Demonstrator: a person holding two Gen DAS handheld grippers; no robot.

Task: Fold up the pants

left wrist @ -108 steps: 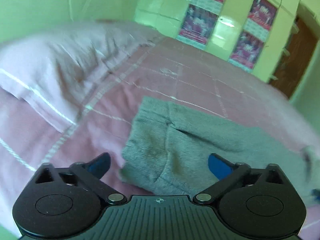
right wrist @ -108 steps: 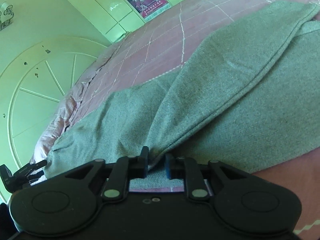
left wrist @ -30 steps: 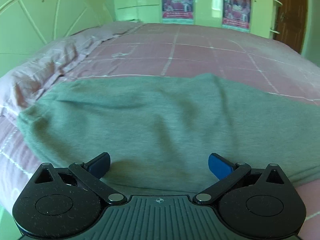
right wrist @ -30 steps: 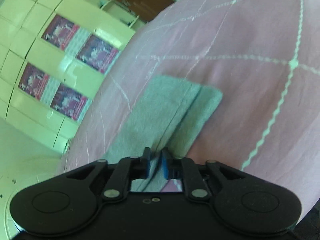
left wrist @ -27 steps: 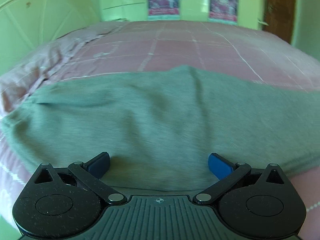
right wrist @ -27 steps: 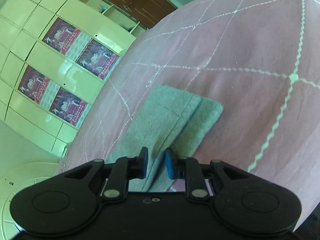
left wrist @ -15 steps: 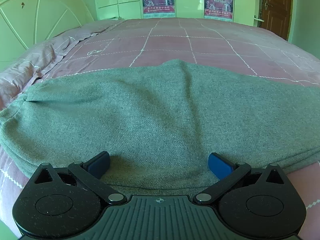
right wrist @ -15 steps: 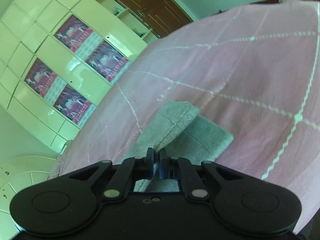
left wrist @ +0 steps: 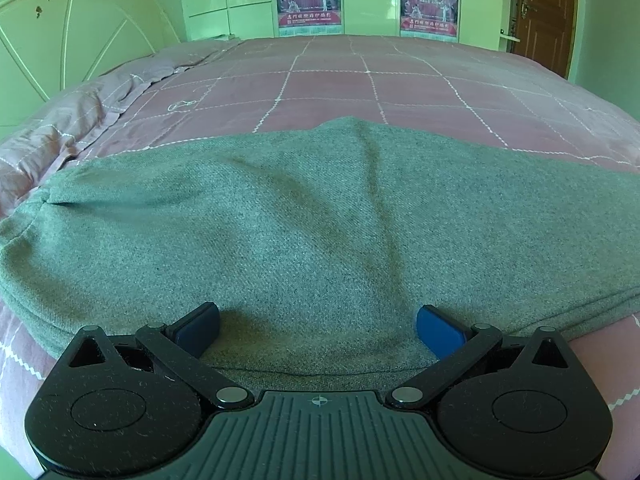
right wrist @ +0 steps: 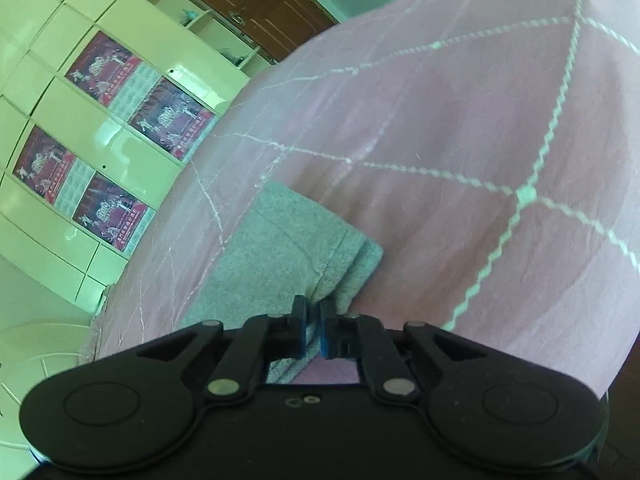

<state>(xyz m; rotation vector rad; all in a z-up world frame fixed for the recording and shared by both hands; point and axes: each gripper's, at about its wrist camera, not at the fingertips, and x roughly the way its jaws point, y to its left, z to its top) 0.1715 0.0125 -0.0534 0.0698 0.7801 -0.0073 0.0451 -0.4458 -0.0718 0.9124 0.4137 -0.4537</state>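
Note:
Grey pants [left wrist: 304,220] lie spread across the pink quilted bed, folded lengthwise, the waist end at the left. My left gripper [left wrist: 318,326] is open and rests low over the near edge of the pants, its blue pads on either side of the cloth. In the right wrist view the leg ends of the pants [right wrist: 296,248] lie stacked on the bed. My right gripper [right wrist: 314,330] is shut on the near edge of the pants at the cuffs.
The pink bed cover [left wrist: 360,80] has a white stitched grid. A rumpled pink pillow [left wrist: 60,120] lies at the left by the pale headboard [left wrist: 60,40]. Wardrobe doors with posters [right wrist: 120,132] and a brown door [left wrist: 544,12] stand beyond the bed.
My right gripper briefly opened, then closed again on the cuff edge and tilted slightly. My left gripper stays open over the pants and has dropped a little closer to the cloth.

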